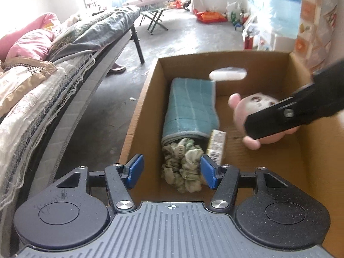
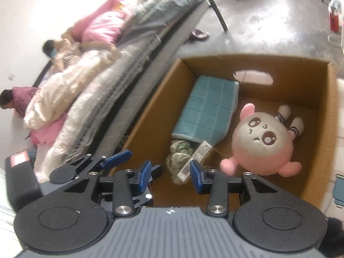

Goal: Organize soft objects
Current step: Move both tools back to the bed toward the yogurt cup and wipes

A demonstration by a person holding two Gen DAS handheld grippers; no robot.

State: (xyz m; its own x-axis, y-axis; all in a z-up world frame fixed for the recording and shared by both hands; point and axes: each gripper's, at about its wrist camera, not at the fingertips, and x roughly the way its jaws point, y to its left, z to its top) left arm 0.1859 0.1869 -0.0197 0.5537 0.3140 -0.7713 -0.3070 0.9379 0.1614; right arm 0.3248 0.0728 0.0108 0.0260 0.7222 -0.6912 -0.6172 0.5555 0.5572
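Cardboard box gathered the soft things: rolled towel and plush toy lay side by side. Left gripper and right gripper hovered above, jaws open, empty.

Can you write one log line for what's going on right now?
box: teal towel, green cloth, pink plush inside | left gripper: open, empty | right gripper: open, empty

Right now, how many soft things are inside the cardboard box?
3: a blue towel along the left wall, a green scrunchie at its near end, a pink plush toy on the right. More may be hidden.
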